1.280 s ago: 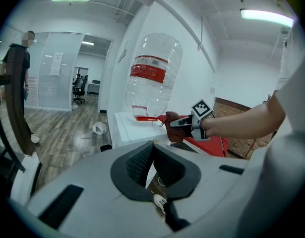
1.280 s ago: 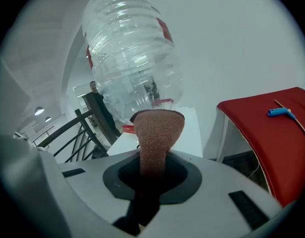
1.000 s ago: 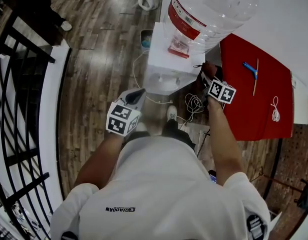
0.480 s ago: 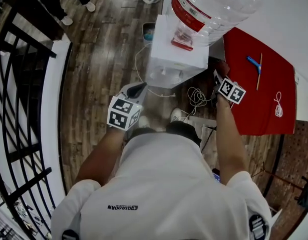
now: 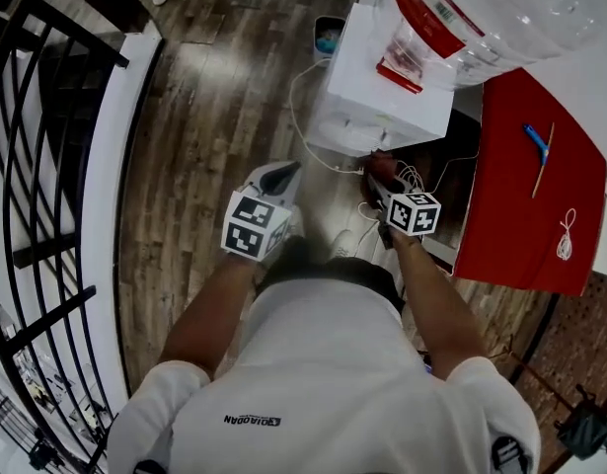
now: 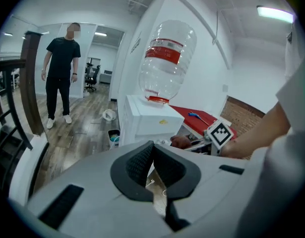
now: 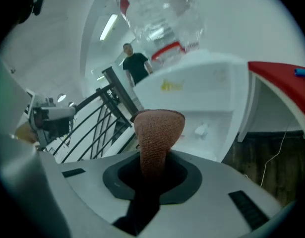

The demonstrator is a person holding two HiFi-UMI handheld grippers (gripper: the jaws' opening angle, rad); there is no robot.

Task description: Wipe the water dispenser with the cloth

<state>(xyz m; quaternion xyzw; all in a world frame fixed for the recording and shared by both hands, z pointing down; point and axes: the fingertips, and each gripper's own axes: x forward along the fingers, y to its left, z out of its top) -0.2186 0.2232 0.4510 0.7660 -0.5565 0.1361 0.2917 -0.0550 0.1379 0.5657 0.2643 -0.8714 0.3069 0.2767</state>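
Bottle [image 5: 510, 18] on water dispenser [image 5: 382, 77], label [image 5: 426, 13] illegible

The wooden floor [image 5: 214, 117] carried the white water dispenser [image 5: 382, 77], with a small bin [image 5: 328, 38] just beside its far side and a white cable [image 5: 301, 136] trailing along its left. On the red tabletop [image 5: 525, 215] to the right lay a blue tool [image 5: 537, 143], a thin stick [image 5: 543, 161] and a coiled white cord [image 5: 566, 240] near the right edge.

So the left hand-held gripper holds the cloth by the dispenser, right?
No, the right hand-held gripper holds the cloth by the dispenser; the right gripper view shows it clamped. The left hand-held gripper holds nothing.
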